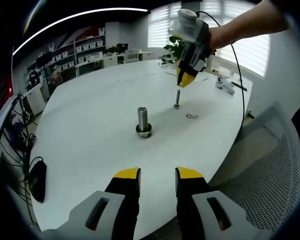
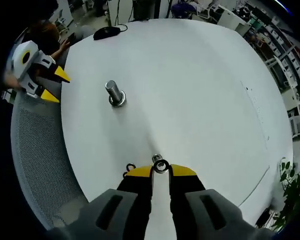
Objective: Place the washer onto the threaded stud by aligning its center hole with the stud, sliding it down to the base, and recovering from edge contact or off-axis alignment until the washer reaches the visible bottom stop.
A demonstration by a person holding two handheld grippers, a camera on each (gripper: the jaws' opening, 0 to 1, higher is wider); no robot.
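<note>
A thin threaded stud (image 1: 177,99) stands upright on the white table (image 1: 90,140). My right gripper (image 1: 186,80) hangs just above it, held by a hand. In the right gripper view the right gripper (image 2: 161,171) is shut on a small dark washer (image 2: 161,166). The ring sits at the stud's top (image 2: 156,158), slightly off to one side of it. Two spare washers (image 1: 191,116) lie beside the stud, and one of them (image 2: 130,166) lies left of the jaws. My left gripper (image 1: 158,174) is open at the table's near edge, holding nothing.
A thick bolt (image 1: 142,119) with a wide collar stands mid-table (image 2: 114,93). A black mouse (image 2: 106,32) lies near the far edge. A grey mesh chair (image 1: 270,165) sits by the table's rim. The left gripper (image 2: 52,84) hovers off the table's left side.
</note>
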